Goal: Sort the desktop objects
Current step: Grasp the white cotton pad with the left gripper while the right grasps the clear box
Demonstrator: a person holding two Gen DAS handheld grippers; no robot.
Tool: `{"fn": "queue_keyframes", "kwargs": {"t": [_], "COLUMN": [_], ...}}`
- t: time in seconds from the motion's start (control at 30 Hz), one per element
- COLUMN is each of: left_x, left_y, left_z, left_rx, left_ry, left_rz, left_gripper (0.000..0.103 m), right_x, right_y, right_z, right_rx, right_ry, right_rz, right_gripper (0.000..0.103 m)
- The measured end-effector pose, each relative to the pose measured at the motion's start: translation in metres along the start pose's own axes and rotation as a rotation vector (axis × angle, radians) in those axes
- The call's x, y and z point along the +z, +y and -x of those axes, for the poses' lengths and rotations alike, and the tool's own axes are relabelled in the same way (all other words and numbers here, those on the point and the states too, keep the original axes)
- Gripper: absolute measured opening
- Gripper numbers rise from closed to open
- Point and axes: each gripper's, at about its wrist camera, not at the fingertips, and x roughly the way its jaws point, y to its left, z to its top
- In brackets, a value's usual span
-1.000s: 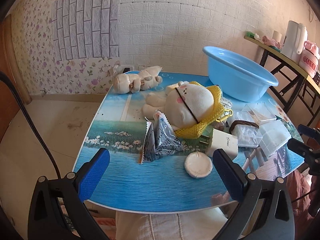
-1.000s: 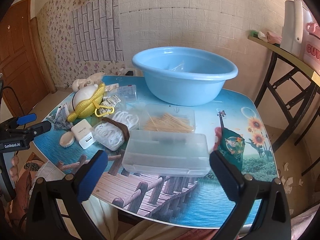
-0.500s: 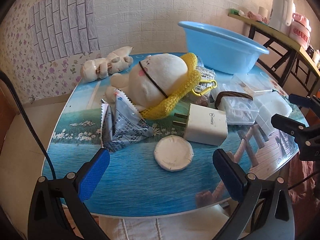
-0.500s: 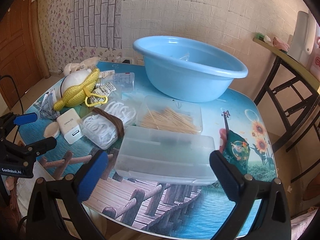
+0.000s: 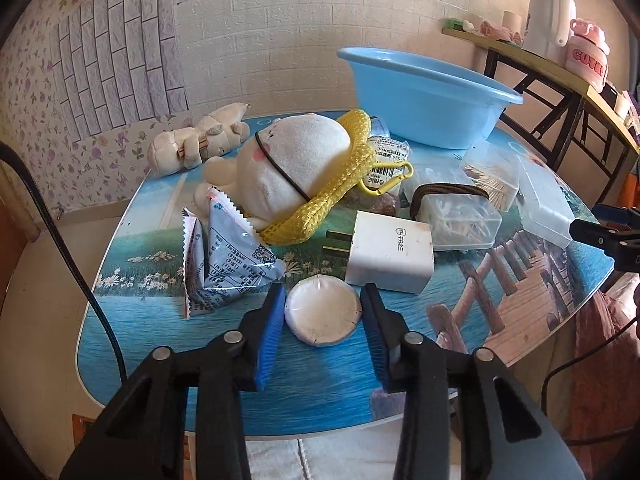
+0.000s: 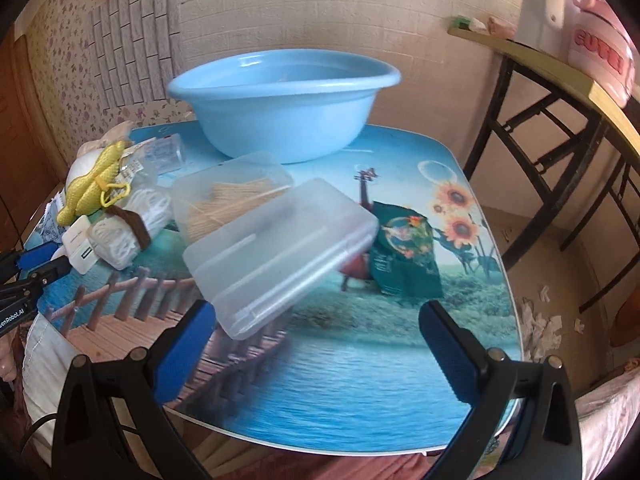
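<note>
Both pads of your left claw [image 5: 322, 312] have just been closing and now clamp the white round puck [image 5: 323, 309], so lift it straight off the surface [image 5: 168, 332] while your right claw [image 6: 316, 344] stays apart.

bench [image 5: 168, 332]: rounded top printed with water, a boardwalk and sunflowers
far edge: blue basin [image 5: 420, 108]; small plush [image 5: 192, 144] at the far left corner
middle: large plush in yellow net [image 5: 296, 172]; clear boxes [image 6: 280, 248] toward the right edge
near edge: foil packet [image 5: 224, 256], white round disc [image 5: 324, 314], white charger [image 5: 390, 250] side by side
right side: green packet [image 6: 404, 256] by the sunflowers
</note>
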Motion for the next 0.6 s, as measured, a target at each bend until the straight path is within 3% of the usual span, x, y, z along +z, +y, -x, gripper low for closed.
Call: {"fn": "queue_keyframes", "kwargs": {"t": [0.07,0.17,0.37,0.6], "left_x": [0.001,0.0,-0.001,0.001], "left_y": [0.0,-0.001,-0.002,0.0], "left_z": [0.0,0.0,-0.001,-0.004], "left_rx": [0.001,0.004,0.016,0.017], "left_ry": [0.001,-0.001,-0.011,-0.02], "left_rz": [0.001,0.001,0.01,0.02], "left_gripper": [0.037,0.037,0.037,0.043], "right_x": [-0.002,-0.003,0.012,0.026], "right_y": [-0.011,-0.015,0.012,0.039], "right_z": [0.0,0.005,0.005,-0.022], "right_rx": [-0.037,0.001,0.056,0.05], "right_ry": [0.012,0.001,-0.039,-0.012], "right_rz": [-0.026,-0.047,-0.015,0.012], "right_gripper": [0.103,0.103,0.103,0.103]}}
